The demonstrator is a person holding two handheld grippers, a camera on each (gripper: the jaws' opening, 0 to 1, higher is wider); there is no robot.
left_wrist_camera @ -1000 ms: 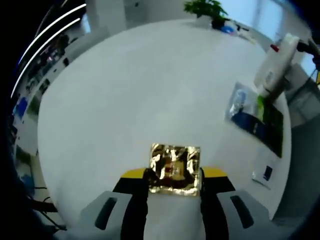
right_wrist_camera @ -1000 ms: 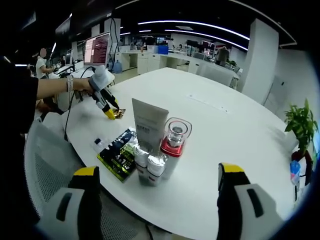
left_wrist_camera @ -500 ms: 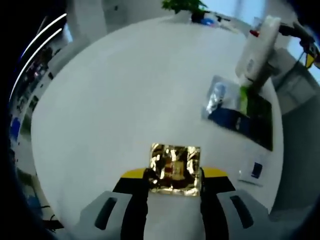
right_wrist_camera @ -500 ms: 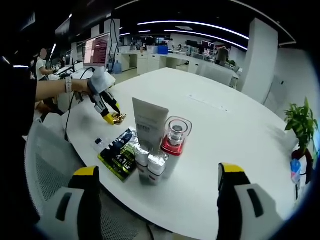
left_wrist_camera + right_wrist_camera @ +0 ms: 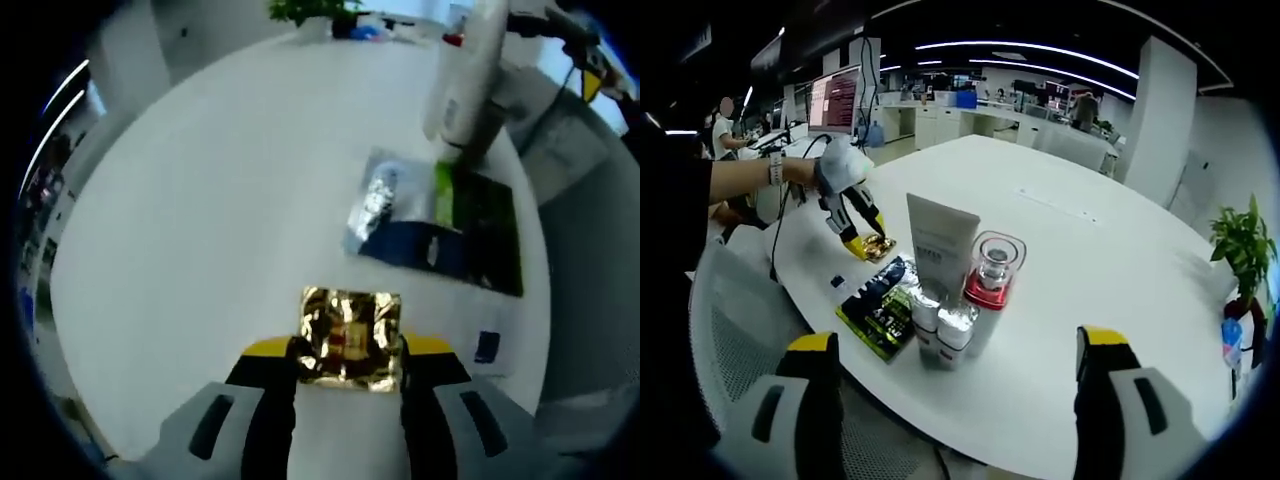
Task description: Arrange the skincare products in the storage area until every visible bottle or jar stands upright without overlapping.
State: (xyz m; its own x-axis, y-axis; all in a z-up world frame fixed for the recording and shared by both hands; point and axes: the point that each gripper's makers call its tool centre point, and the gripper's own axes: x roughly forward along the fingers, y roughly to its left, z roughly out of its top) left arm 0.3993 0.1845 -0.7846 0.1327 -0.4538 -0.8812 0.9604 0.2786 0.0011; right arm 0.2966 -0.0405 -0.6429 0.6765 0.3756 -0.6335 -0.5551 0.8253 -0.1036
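The white tube is cut off at the top edge; print on the sachets is too small to read.

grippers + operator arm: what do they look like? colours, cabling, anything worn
Left gripper and right gripper: light grey bodies, black jaws capped with yellow tips. In the right gripper view a black cable hangs below the person's arm, which has a black sleeve and a wristband.

Open-plan office: desks, monitor

One gold sachet, one white tube, one red-based jar, one flat dark packet.
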